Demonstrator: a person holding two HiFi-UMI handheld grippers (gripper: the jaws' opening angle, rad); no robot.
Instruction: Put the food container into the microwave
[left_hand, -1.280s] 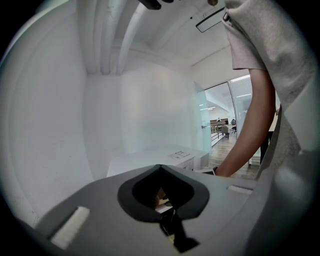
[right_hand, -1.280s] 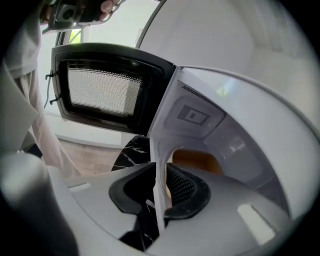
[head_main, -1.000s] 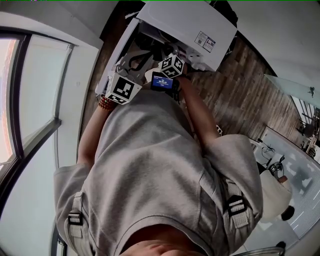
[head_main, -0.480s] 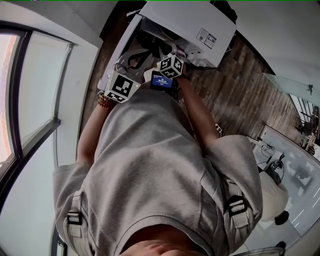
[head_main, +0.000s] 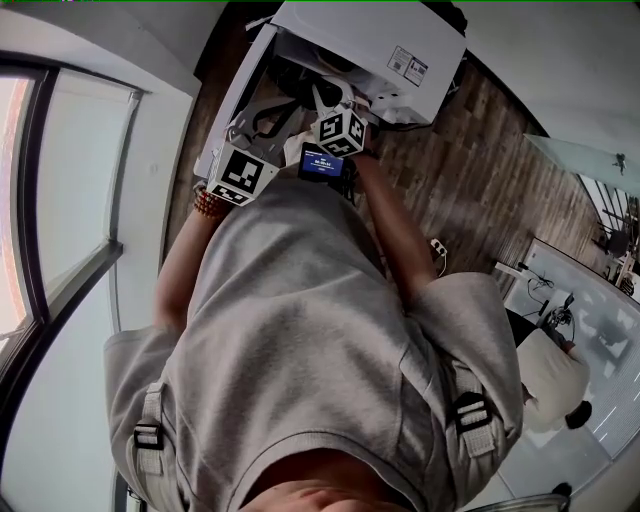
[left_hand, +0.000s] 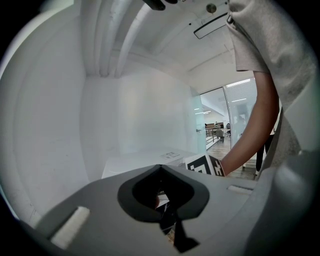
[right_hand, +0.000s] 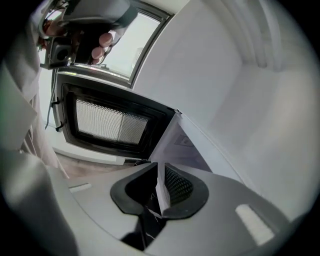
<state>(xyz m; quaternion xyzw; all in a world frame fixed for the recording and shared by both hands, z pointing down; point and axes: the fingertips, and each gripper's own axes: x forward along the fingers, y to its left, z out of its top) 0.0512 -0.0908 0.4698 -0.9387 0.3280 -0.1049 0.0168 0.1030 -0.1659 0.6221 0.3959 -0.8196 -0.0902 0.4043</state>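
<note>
label (head_main: 411, 66) on microwave (head_main: 340, 35) too small to read

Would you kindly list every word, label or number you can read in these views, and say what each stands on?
No text can be read.
Sticker on the microwave top: print too small.
Lit blue screen: white lines, too small.
Marker cubes: square patterns only, no letters.
</note>
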